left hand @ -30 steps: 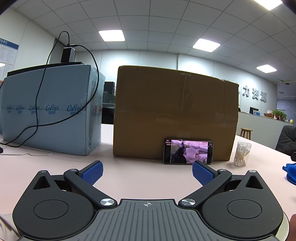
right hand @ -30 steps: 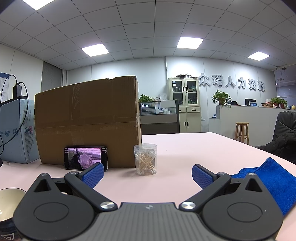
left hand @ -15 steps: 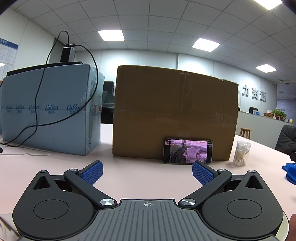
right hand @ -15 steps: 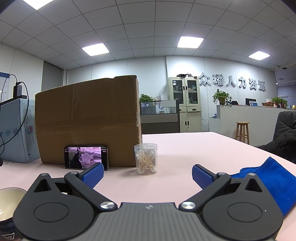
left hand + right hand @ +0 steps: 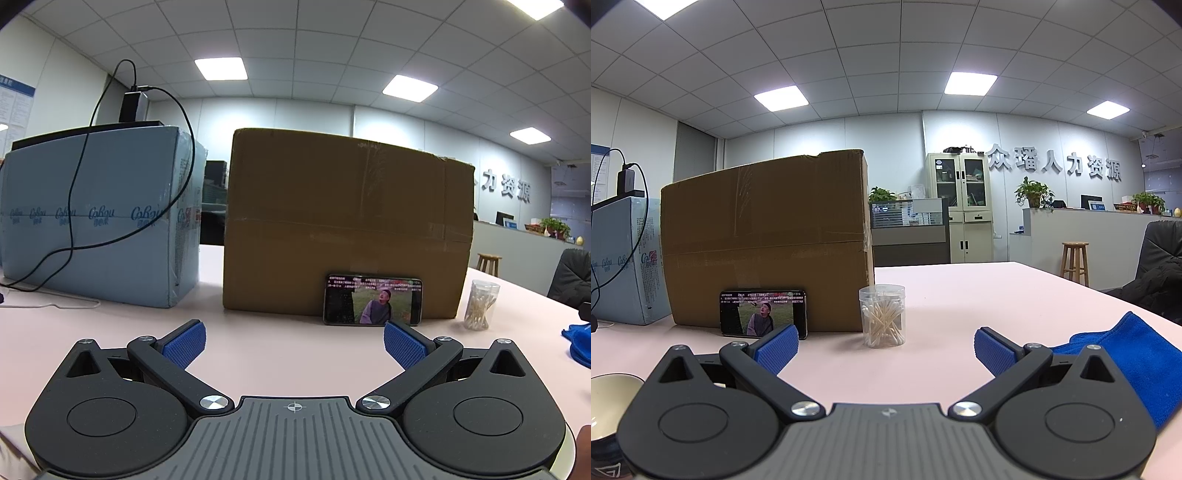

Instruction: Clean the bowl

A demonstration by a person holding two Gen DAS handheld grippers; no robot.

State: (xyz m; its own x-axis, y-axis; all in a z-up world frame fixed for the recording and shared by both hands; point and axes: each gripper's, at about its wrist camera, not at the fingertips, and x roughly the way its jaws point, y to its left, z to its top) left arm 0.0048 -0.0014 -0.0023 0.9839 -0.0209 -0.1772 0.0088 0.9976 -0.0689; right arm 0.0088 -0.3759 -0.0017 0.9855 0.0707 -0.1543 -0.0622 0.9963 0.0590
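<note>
A pale bowl with a dark rim [image 5: 607, 402] sits on the pink table at the lower left of the right wrist view, partly hidden by the gripper body. A blue cloth [image 5: 1137, 365] lies on the table to the right; its edge shows in the left wrist view [image 5: 578, 343]. My right gripper [image 5: 885, 349] is open and empty, low over the table between bowl and cloth. My left gripper [image 5: 294, 343] is open and empty, facing the cardboard box. The bowl does not show in the left wrist view.
A brown cardboard box [image 5: 343, 221] stands ahead with a phone [image 5: 373, 300] leaning on it, playing video. A clear jar of cotton swabs [image 5: 884, 315] stands right of the phone. A light blue box [image 5: 99, 218] with a black cable stands at left.
Both grippers stay almost still and open. Only the picture on the phone screen has changed.
</note>
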